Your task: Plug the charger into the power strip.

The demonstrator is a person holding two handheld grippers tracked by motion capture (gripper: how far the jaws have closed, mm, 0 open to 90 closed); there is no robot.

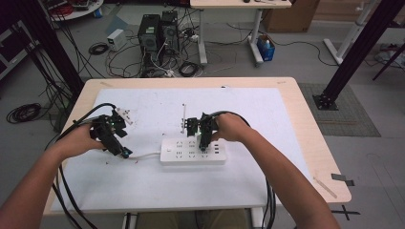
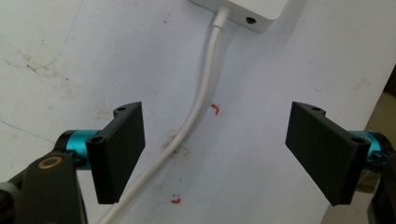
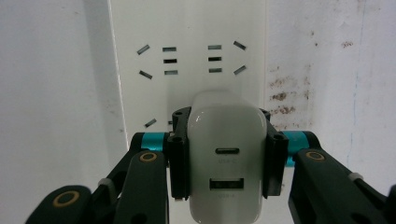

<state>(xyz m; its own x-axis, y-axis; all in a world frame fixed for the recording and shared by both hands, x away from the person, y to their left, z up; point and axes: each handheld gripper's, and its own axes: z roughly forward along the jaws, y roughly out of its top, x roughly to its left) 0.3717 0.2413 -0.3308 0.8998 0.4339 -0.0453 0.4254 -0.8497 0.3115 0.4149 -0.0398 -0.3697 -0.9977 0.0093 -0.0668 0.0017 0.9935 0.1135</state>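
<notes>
The right gripper [image 3: 226,158] is pinching a white charger [image 3: 227,163] over the power strip [image 1: 193,151] near the tabletop's middle. The left gripper [image 2: 215,154] is hovering spread over the strip's cord [image 2: 198,100], toward the left edge.

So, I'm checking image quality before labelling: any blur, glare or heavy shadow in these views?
High view: evenly lit, slightly soft, strip readable. Left gripper view: sharp, cord and fingers crisp, no glare. Right gripper view: charger shows soft sheen, strip sockets beyond clear, left edge shaded.
</notes>
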